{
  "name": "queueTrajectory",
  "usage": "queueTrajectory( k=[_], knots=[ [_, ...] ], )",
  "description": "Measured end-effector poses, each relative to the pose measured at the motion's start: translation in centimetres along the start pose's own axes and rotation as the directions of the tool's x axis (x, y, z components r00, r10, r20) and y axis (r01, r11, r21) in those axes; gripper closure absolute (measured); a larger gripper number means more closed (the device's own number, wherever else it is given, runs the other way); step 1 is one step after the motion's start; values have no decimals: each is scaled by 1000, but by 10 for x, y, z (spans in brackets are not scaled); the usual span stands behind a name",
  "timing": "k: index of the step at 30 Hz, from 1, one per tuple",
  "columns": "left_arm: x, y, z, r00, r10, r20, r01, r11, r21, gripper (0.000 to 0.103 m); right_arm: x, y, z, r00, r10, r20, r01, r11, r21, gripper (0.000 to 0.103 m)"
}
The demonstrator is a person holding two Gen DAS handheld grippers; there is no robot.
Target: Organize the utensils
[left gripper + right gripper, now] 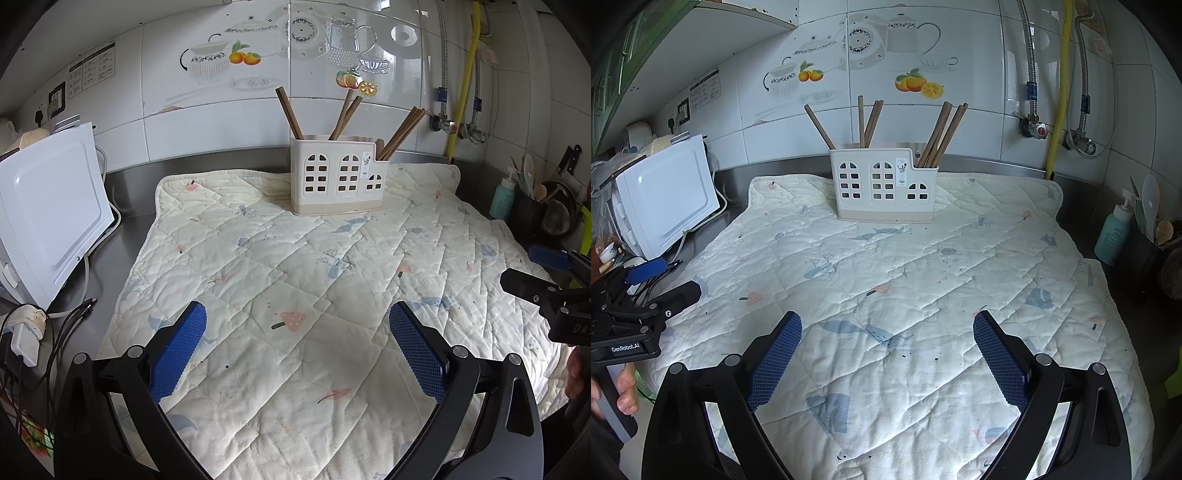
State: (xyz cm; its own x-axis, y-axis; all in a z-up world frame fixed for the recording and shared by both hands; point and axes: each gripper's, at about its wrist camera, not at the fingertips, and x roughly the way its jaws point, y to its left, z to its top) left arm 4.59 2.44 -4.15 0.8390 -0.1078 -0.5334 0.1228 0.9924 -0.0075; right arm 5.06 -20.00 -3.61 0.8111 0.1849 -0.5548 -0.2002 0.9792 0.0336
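Observation:
A white house-shaped utensil holder (338,177) (882,184) stands at the far side of a quilted mat (295,266) (886,277). Brown wooden chopsticks (290,112) (942,134) stick up from its compartments, leaning left, middle and right. My left gripper (297,325) hovers open over the near part of the mat, nothing between its blue pads. My right gripper (886,328) is likewise open and empty above the mat. Each gripper shows at the edge of the other's view: the right gripper (532,273) and the left gripper (663,275).
A white appliance (48,214) (665,195) stands left of the mat, with cables and a plug (26,339) on the steel counter. At the right are a teal pump bottle (503,197) (1113,236) and a dark utensil pot (532,210). A tiled wall with pipes lies behind.

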Motion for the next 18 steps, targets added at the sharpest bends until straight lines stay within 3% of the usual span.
queueTrajectory(
  k=[18],
  knots=[
    [-3,2,0,1000,1,14,-1,1000,-8,5,1,1,-1,1000,2,0,-2,1000,1,12]
  ],
)
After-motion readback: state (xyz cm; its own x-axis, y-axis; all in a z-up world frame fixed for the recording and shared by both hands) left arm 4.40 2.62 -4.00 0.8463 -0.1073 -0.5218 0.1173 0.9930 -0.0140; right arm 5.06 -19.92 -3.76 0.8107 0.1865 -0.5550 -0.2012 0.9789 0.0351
